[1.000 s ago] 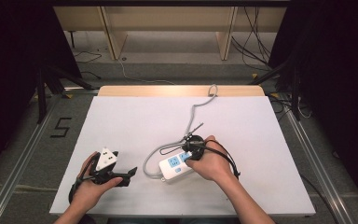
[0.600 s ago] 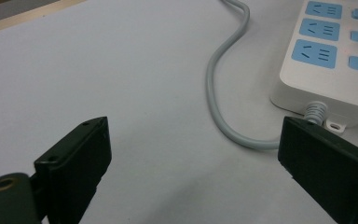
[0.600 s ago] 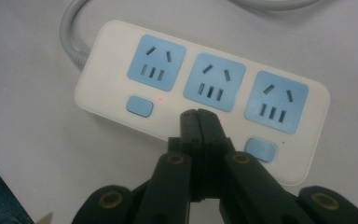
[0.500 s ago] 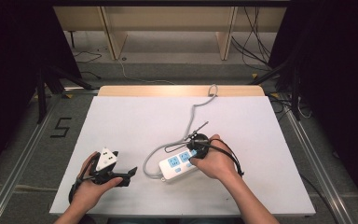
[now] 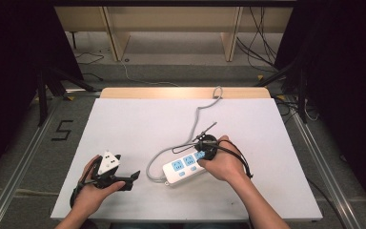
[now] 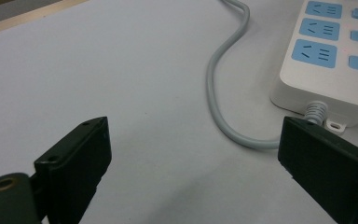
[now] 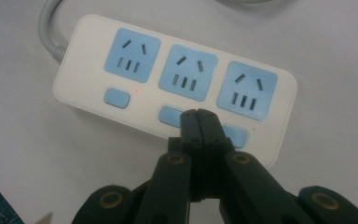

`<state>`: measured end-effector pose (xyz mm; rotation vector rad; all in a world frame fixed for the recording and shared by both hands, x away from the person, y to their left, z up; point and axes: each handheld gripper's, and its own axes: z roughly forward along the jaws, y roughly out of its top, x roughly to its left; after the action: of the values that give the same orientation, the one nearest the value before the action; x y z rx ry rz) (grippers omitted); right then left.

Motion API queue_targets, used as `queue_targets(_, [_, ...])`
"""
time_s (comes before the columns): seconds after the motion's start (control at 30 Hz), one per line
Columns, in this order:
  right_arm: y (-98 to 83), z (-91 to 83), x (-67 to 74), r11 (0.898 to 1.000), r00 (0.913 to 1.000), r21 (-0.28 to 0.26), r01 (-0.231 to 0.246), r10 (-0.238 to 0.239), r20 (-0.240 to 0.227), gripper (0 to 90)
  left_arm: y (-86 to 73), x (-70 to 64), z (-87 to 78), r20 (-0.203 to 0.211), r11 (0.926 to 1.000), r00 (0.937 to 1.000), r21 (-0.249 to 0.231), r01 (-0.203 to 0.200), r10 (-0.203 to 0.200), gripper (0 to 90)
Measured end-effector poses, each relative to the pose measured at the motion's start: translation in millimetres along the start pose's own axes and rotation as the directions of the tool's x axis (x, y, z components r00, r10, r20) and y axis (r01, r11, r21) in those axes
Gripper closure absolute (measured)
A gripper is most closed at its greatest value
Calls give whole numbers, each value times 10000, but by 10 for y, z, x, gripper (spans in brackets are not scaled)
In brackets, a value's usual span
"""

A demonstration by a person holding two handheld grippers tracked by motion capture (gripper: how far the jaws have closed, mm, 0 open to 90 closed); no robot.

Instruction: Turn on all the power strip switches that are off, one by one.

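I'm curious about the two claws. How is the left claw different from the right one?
The left claw is wide open with nothing between its jaws; the right claw is shut tight. The left claw sits apart from the power strip on the table; the right claw's tip is over the strip's buttons. Both have black jaws.

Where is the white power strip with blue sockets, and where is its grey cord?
white power strip (image 7: 88, 100), right gripper view, bare white top by a button.
grey cord (image 6: 213, 88), left gripper view, middle of its curve.

power strip (image 5: 185, 167) on table (image 5: 138, 119) (right-centre), cord (image 5: 201, 112) behind
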<state>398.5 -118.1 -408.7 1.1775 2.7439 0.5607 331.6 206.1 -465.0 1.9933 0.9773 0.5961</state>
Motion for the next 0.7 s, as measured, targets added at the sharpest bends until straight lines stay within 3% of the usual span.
queue_targets(0.7, [7, -48, -103, 9998, 9994, 127, -184, 180, 293, 900, -1, 2, -3, -5, 10000, 10000, -14, -2, 2, 92])
